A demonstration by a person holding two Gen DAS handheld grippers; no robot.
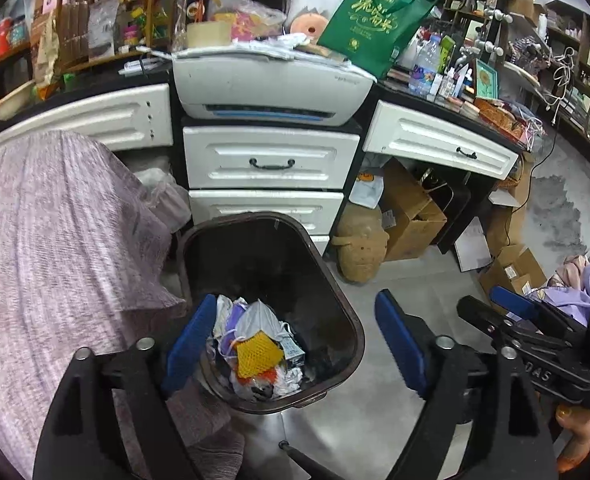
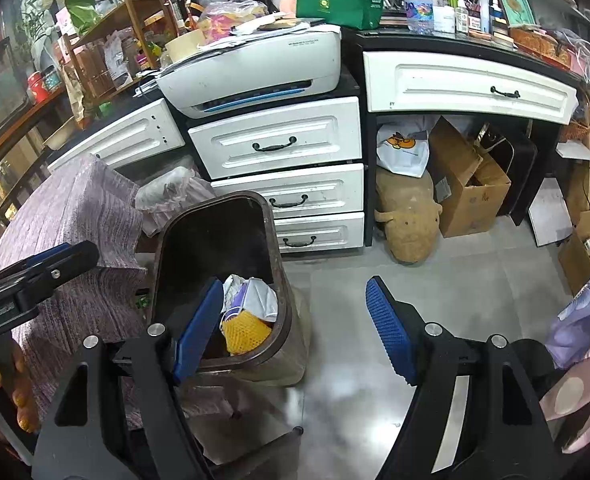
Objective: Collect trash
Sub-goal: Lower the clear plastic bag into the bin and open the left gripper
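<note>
You are in a lived-in home room, part study, part dressing corner. A black-topped desk point(image 1: 427, 98) with white drawers point(image 1: 271, 158) carries a printer point(image 1: 271, 88) at its middle and a green tote bag point(image 1: 371, 20), a water bottle point(image 1: 425, 62) and small cosmetic bottles point(image 1: 449, 80) along its right end. A wooden shelf rack point(image 1: 107, 12) stands on the left end. Cardboard boxes point(image 1: 411, 212) and a plush toy point(image 1: 361, 244) sit on the tiled floor point(image 1: 379, 412) under the desk. A brown trash bin point(image 1: 335, 312) stands beside a cloth-covered seat point(image 1: 55, 260).
</note>
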